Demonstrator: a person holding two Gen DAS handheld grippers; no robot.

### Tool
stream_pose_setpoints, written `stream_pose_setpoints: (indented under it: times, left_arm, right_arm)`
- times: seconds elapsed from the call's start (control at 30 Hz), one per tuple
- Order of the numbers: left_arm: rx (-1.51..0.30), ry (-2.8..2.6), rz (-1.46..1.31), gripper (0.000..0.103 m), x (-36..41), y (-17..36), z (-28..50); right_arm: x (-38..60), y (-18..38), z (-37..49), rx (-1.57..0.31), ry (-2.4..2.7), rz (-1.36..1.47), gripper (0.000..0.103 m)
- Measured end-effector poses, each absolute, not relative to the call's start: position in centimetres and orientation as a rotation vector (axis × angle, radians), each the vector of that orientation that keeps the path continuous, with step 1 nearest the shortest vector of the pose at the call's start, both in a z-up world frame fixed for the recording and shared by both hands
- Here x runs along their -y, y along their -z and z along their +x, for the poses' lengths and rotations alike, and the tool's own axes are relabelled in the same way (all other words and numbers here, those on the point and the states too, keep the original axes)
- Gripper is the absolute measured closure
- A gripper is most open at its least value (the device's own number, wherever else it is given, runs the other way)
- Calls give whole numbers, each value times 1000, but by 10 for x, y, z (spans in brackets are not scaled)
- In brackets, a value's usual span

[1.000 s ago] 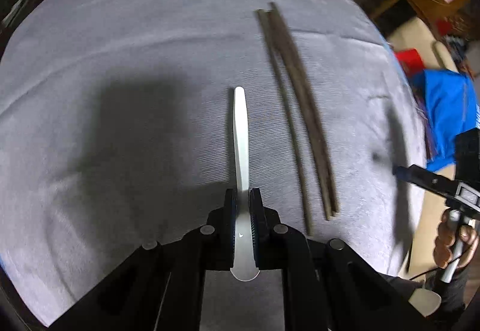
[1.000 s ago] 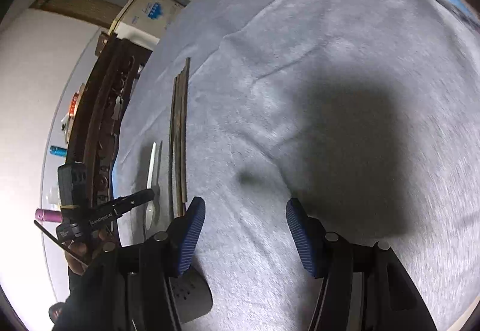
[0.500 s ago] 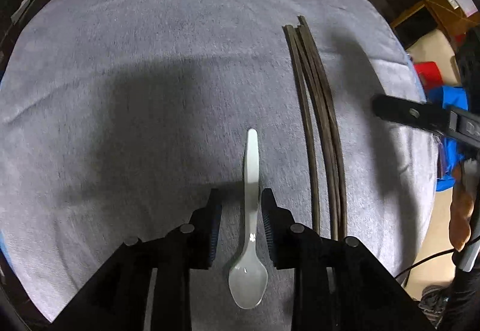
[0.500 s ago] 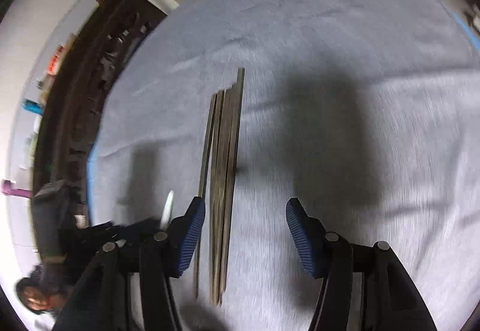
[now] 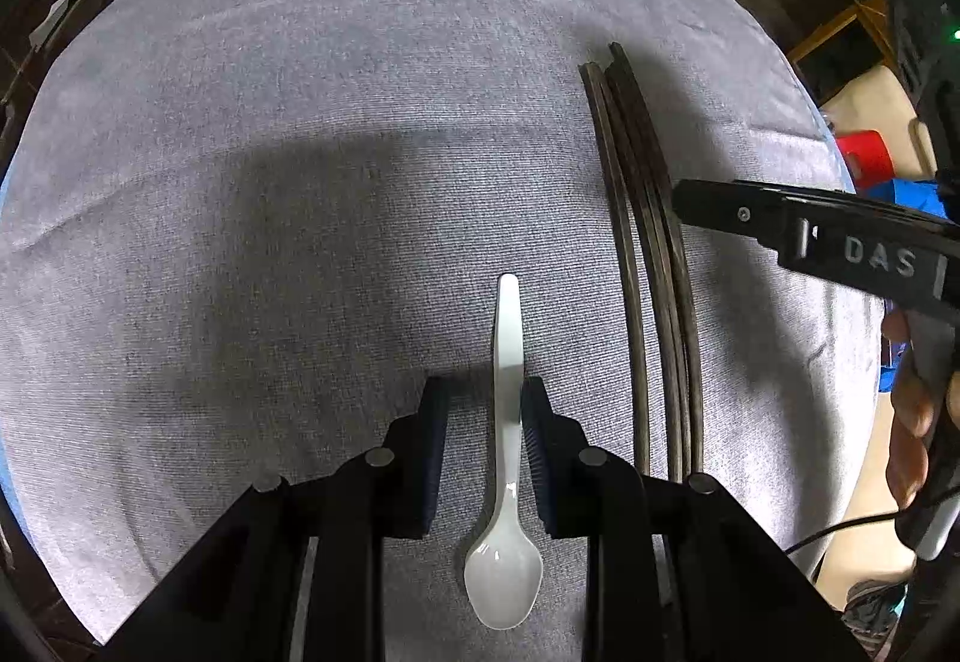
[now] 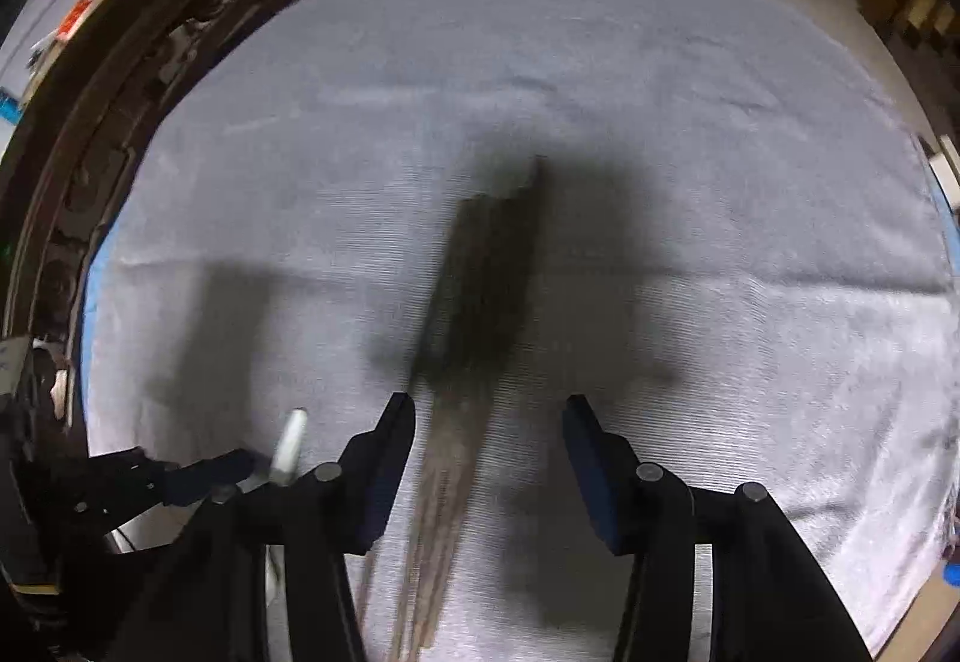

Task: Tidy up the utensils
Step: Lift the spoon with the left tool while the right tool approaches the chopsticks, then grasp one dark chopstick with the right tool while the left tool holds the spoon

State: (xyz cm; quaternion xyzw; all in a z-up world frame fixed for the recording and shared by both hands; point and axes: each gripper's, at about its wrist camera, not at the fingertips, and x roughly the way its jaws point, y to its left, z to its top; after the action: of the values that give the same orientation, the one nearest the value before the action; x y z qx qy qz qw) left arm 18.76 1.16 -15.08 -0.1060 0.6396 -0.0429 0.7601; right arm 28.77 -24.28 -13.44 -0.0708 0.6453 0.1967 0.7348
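Left claw [image 5: 483, 422] released around light, slippery white plastic spoon [image 5: 506, 452], best pinched mid-handle; right claw [image 6: 489, 446] spread wide over stiff dark wooden chopsticks [image 6: 480, 290].

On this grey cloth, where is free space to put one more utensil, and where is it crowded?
Free: the wide grey cloth left of the white spoon, and the far part beyond it. Crowded: the strip between the spoon and the dark chopsticks, with both grippers close.

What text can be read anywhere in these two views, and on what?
"DAS": raised letters on the right gripper's black body, in the left wrist view; the word may run on past the edge.
Background boxes and papers: too small or blurred to read.
Spoon, chopsticks, cloth: no text.
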Motion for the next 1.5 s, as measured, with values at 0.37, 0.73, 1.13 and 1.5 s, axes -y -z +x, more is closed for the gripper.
stream_pose_setpoints:
  times: [0.37, 0.73, 1.13, 1.5]
  left_arm:
    - [-1401, 80, -204, 77, -2, 147, 186]
    - [-1414, 67, -204, 77, -1, 148, 186]
    - [-1569, 42, -81, 82, 15, 149, 212]
    - [-1590, 52, -76, 93, 14, 150, 221]
  right_arm:
    - [205, 144, 278, -1447, -455, -228, 55]
    - [218, 139, 299, -1450, -395, -178, 66]
    - [208, 137, 290, -1502, -433, -418, 96]
    - [215, 123, 325, -1602, -427, -381, 94]
